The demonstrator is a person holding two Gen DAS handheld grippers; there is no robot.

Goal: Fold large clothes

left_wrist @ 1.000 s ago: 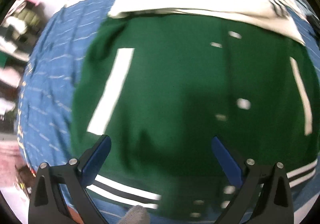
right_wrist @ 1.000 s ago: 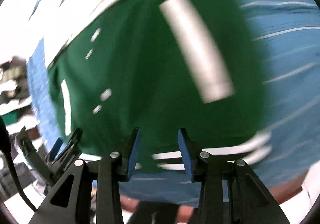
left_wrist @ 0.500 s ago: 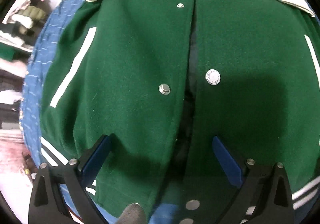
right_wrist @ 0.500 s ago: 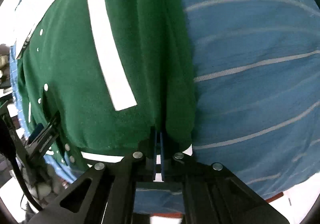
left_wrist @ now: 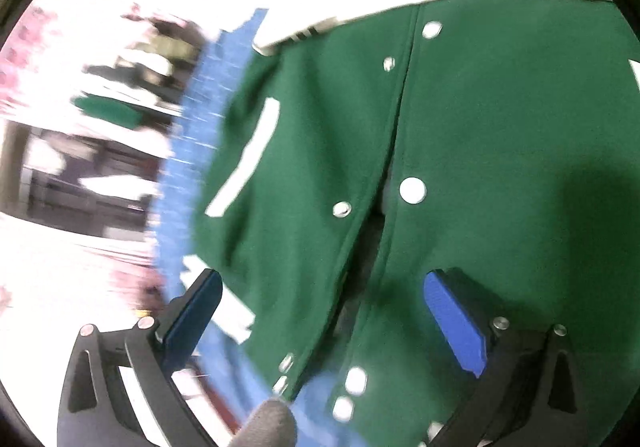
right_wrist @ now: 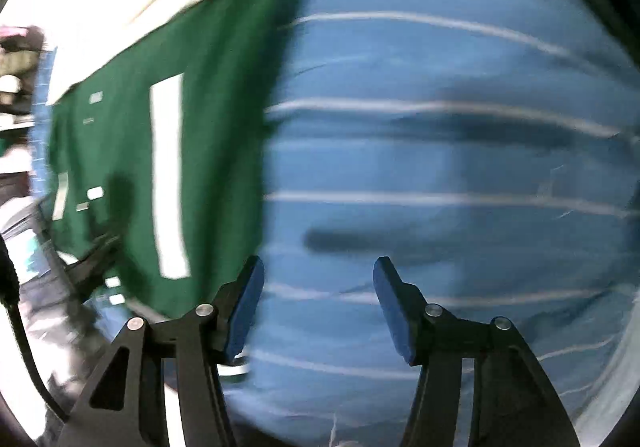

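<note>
Left gripper (left_wrist: 322,301) spread wide, poised over the green jacket (left_wrist: 500,151) near its snap-button front – nothing pinched. Right gripper (right_wrist: 318,289) likewise spread, empty, over the blue striped cloth (right_wrist: 440,151) just beside the jacket's edge. Jacket lying flat on that cloth, white sleeves folded across the top

Surface is covered w/ a blue cloth (right_wrist: 440,151) w/ thin white stripes; can't tell what's under it. Cloth shows some soft creases & dark shadows in the right wrist view. A green jacket (left_wrist: 500,151) lies flat right on the cloth, front up, snap buttons down the middle, white pocket stripes, white sleeve folded across the top. In the left wrist view only a narrow strip of cloth shows along the jacket's left edge & by the hem; both views blurred.
</note>
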